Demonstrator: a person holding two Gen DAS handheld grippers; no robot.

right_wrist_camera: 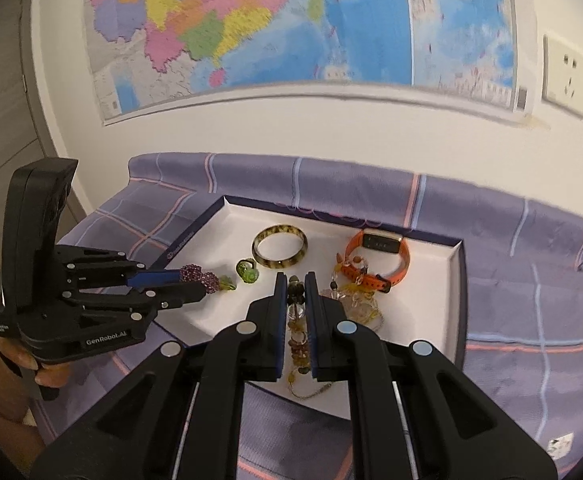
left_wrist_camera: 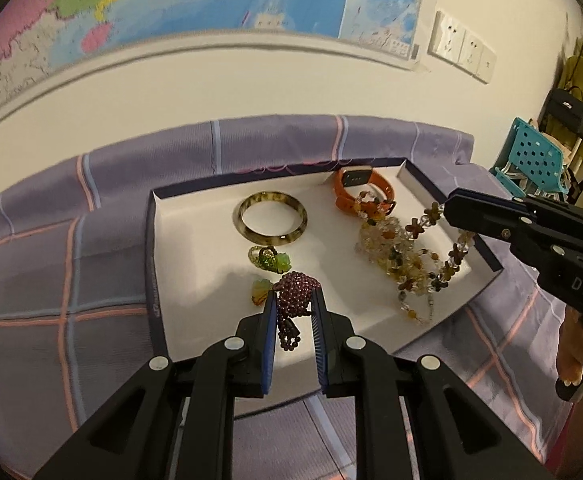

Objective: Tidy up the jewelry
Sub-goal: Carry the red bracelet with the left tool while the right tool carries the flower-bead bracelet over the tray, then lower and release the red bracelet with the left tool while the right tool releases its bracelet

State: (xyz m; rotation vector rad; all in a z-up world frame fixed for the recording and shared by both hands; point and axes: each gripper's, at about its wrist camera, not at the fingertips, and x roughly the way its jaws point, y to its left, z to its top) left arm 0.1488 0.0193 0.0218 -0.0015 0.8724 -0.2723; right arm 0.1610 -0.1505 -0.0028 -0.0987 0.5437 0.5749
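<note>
Left gripper (left_wrist_camera: 294, 302) clamps purple beaded bracelet (left_wrist_camera: 293, 292) near tray (left_wrist_camera: 155, 264) front-left edge. Right gripper (right_wrist_camera: 294, 286) pinches long bead necklace (left_wrist_camera: 411, 256), right side. Mid-lift, both pieces. Next: raise clear, avoid snagging tangled strands.

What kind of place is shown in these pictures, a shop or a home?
Most likely a home room, perhaps a bedroom or study. A large colourful map hangs on the wall beside wall sockets, a checked purple cloth covers the surface under the jewelry tray, and bags hang at the side.

A glossy mottled bangle (left_wrist_camera: 270, 218) lies in a matt white tray (left_wrist_camera: 195, 240) on checked cloth (left_wrist_camera: 51, 280).
</note>
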